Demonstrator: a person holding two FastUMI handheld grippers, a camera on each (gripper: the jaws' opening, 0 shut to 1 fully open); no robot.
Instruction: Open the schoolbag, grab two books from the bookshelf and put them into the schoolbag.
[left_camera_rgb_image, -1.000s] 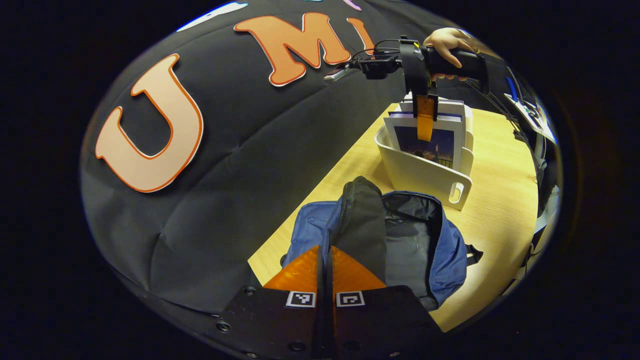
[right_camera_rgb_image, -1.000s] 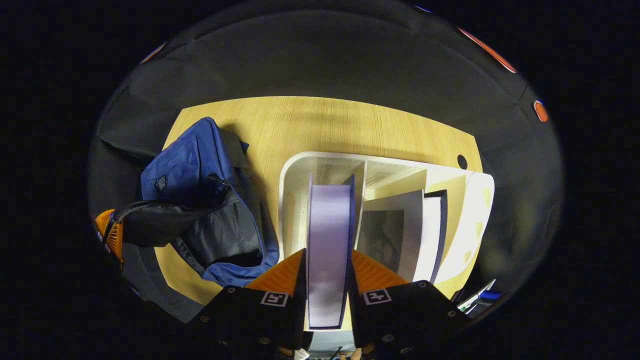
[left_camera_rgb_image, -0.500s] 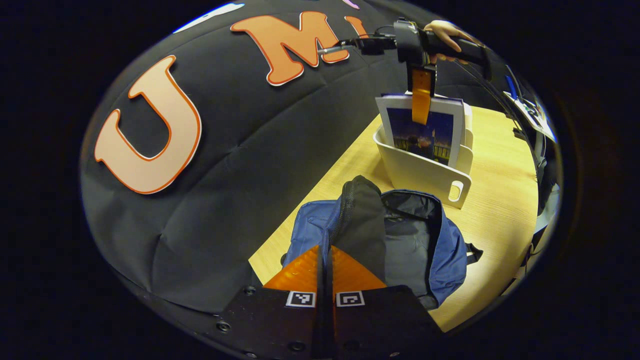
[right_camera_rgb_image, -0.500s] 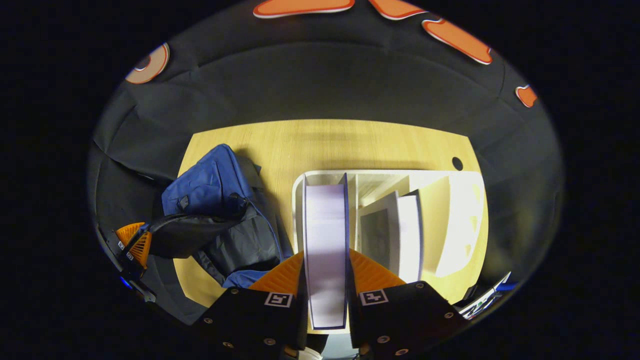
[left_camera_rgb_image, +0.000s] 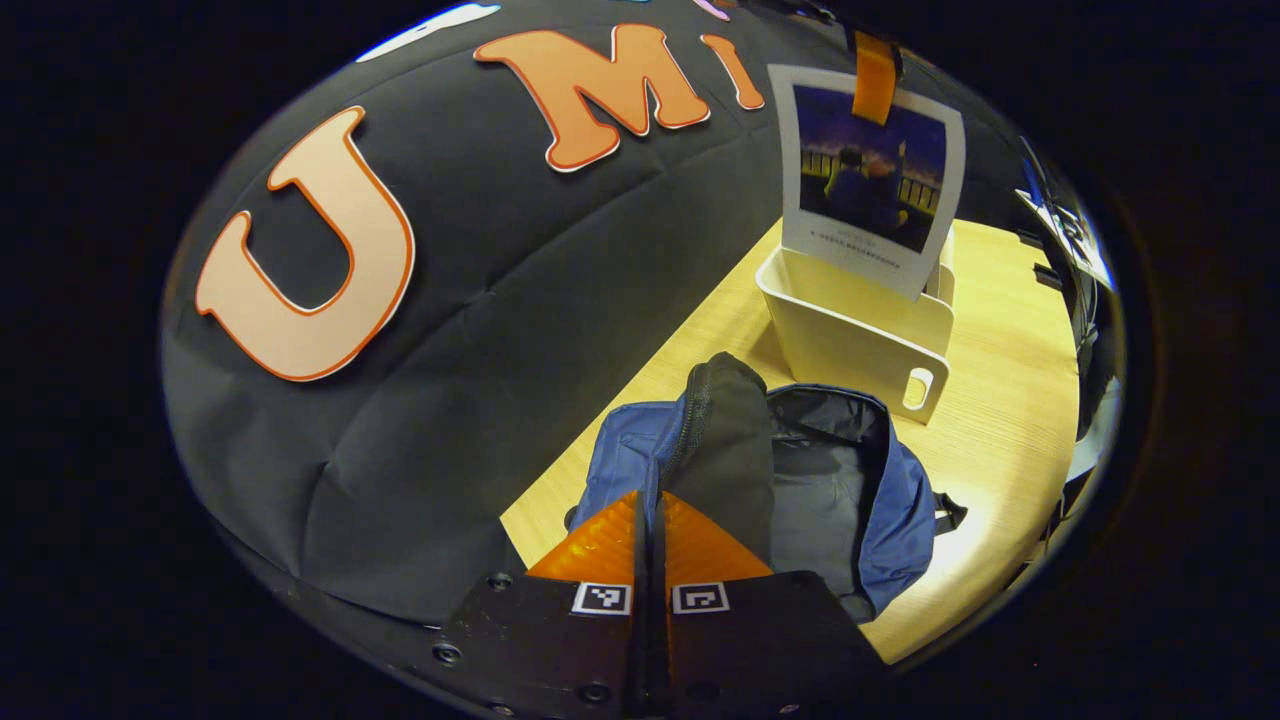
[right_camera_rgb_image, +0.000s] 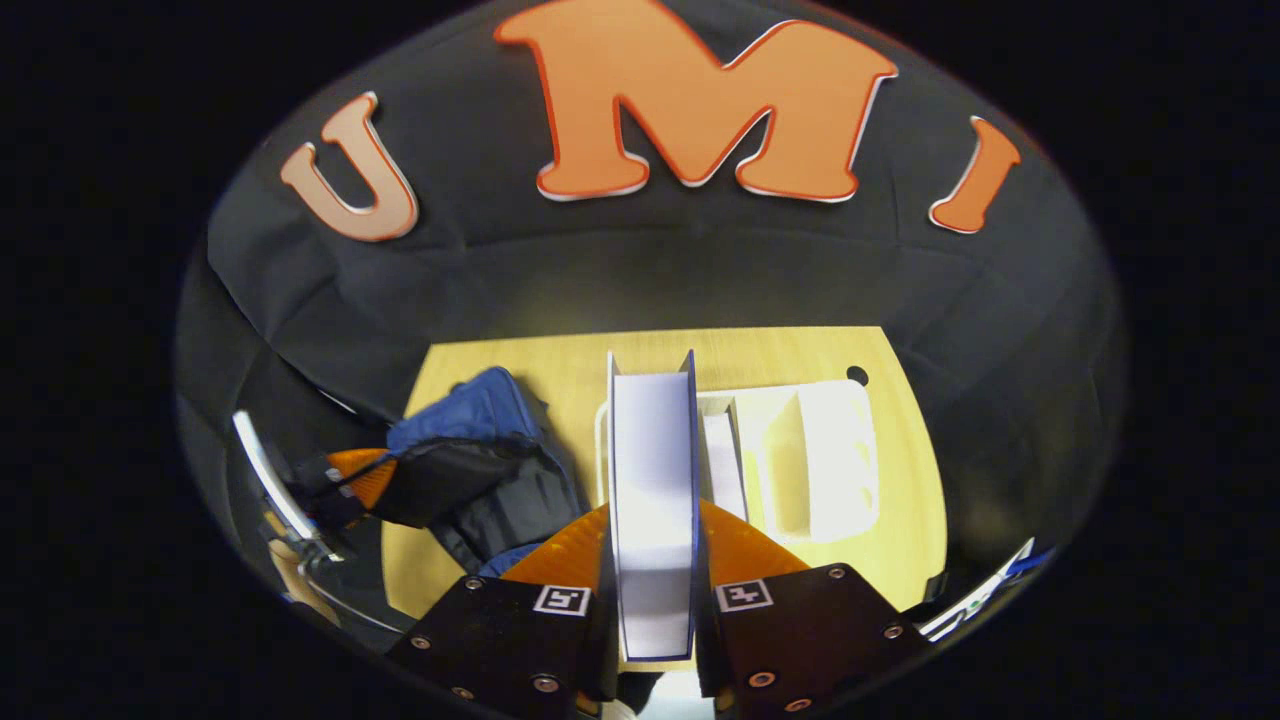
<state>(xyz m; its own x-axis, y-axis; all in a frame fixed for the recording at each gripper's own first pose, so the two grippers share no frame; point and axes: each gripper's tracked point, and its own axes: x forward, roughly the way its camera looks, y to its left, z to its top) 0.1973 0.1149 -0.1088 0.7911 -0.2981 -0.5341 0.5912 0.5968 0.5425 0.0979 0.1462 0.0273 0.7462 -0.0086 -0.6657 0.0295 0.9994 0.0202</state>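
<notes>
The blue schoolbag (left_camera_rgb_image: 880, 500) lies open on the wooden table, dark lining showing. My left gripper (left_camera_rgb_image: 652, 496) is shut on its black front flap (left_camera_rgb_image: 725, 440) and holds it raised. Behind the bag stands the white bookshelf (left_camera_rgb_image: 850, 335). Above it hangs a book (left_camera_rgb_image: 868, 170) with a night-scene cover, clear of the shelf and pinched at its top edge. In the right gripper view that book (right_camera_rgb_image: 652, 470) stands edge-on between the fingers of my right gripper (right_camera_rgb_image: 652, 520), which is shut on it. Another book (right_camera_rgb_image: 722, 465) remains in the bookshelf (right_camera_rgb_image: 815, 450). The schoolbag (right_camera_rgb_image: 470, 420) and the left gripper (right_camera_rgb_image: 355, 478) lie to the left.
The table (left_camera_rgb_image: 1000, 430) runs along the black cloth wall. Bare wood lies right of the bag and shelf. Cables and equipment sit past the table's far right edge (left_camera_rgb_image: 1060, 270). A cable hole (right_camera_rgb_image: 857, 375) is in the tabletop behind the shelf.
My right gripper has risen with the book, drawing it fully up out of the bookshelf. The left gripper has kept still, holding the flap.
</notes>
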